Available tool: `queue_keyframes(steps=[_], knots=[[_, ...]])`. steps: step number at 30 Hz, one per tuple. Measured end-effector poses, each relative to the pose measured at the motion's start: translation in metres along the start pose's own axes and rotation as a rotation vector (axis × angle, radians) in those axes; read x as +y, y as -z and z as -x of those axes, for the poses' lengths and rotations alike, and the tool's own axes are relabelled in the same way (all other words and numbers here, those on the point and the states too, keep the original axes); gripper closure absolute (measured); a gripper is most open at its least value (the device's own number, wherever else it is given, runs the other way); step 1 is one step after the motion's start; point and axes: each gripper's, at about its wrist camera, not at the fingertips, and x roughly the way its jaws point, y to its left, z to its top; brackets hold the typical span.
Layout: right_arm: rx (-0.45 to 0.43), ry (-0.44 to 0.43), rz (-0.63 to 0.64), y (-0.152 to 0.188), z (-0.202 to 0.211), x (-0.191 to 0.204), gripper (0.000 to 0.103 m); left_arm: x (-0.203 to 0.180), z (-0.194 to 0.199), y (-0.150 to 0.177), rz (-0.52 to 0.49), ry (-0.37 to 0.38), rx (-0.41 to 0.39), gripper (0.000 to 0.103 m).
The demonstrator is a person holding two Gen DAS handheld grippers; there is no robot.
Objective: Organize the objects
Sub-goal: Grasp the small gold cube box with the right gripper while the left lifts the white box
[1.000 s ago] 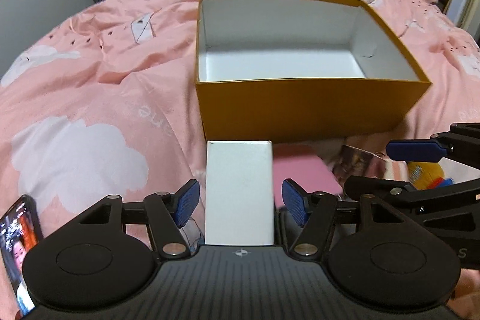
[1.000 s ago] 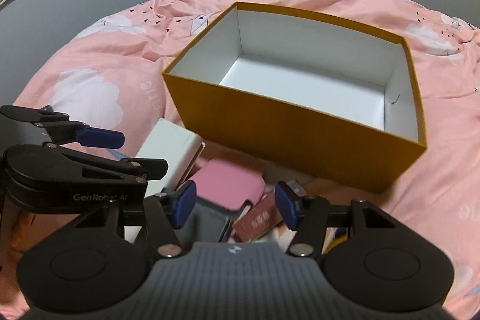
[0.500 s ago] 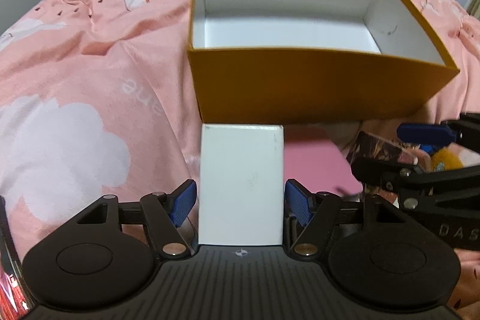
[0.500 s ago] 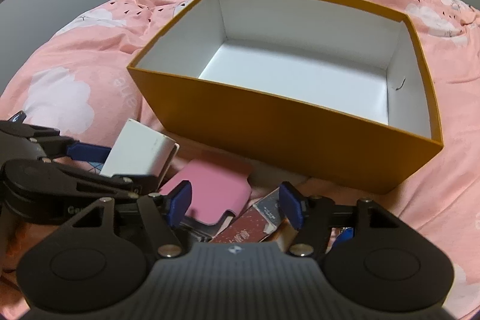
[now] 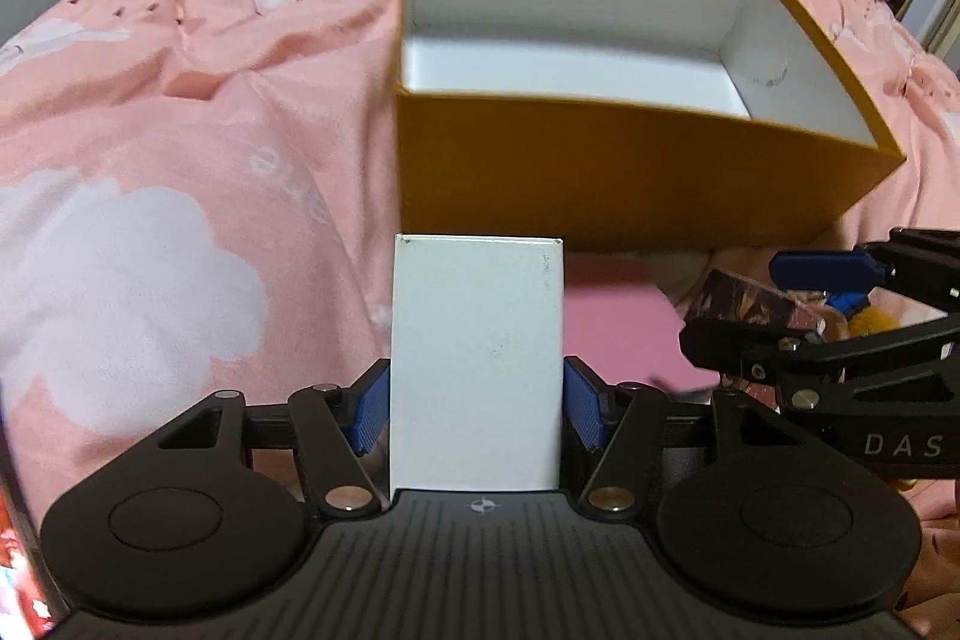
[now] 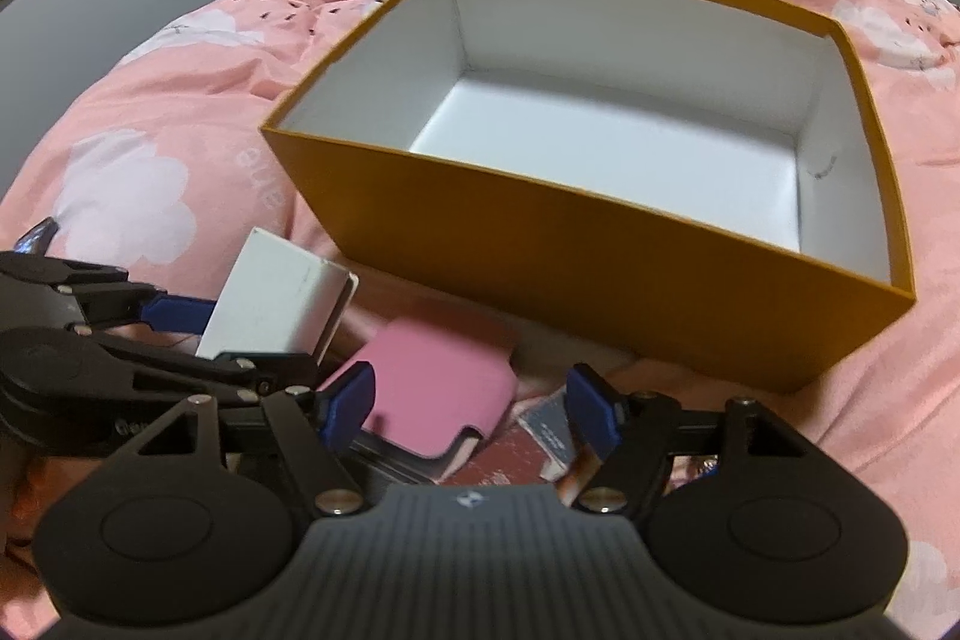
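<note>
Two claws: left claw [image 5: 477, 409] pinches a white box [image 5: 477, 364]; right claw [image 6: 471, 403] spread above half-hidden, possibly card-like clutter.

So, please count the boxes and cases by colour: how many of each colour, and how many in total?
Orange box: 1
White box, held by the left gripper: 1
Pink case, in front of the open right gripper: 1
Total: 3

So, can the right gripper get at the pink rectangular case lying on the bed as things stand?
Probably yes. The right gripper has its jaws open just above the pink rectangular case, with nothing between them. The left gripper, shut on the white cardboard box, is close beside and might crowd it.
</note>
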Motion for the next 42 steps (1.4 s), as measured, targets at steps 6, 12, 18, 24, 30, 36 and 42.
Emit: queue_keyframes(steps=[6, 12, 18, 24, 30, 36, 42], knots=[[0.008, -0.085, 0.052, -0.011, -0.006, 0.012, 0.037, 0.020, 0.019, -0.008, 0.033, -0.014, -0.032, 0.034], [0.044, -0.084, 0.112, -0.017, -0.020, 0.026, 0.043, 0.025, 0.008, -0.005, 0.049, -0.028, 0.003, 0.034], [0.074, -0.075, 0.120, -0.015, -0.023, 0.025, 0.043, 0.015, -0.006, 0.000, 0.020, -0.049, 0.051, 0.030], [0.076, -0.104, 0.205, -0.015, -0.021, 0.031, 0.043, 0.012, -0.003, 0.007, -0.023, -0.050, 0.031, 0.034], [0.090, -0.167, 0.397, -0.024, -0.015, 0.047, 0.043, 0.026, 0.025, 0.001, -0.009, -0.001, -0.027, 0.034], [0.161, -0.212, 0.657, -0.026, -0.031, 0.086, 0.032, 0.037, 0.042, -0.015, -0.038, 0.059, -0.008, 0.034], [0.257, -0.212, 0.799, -0.023, -0.062, 0.110, 0.029, 0.056, 0.045, -0.018, -0.020, 0.066, -0.010, 0.033]])
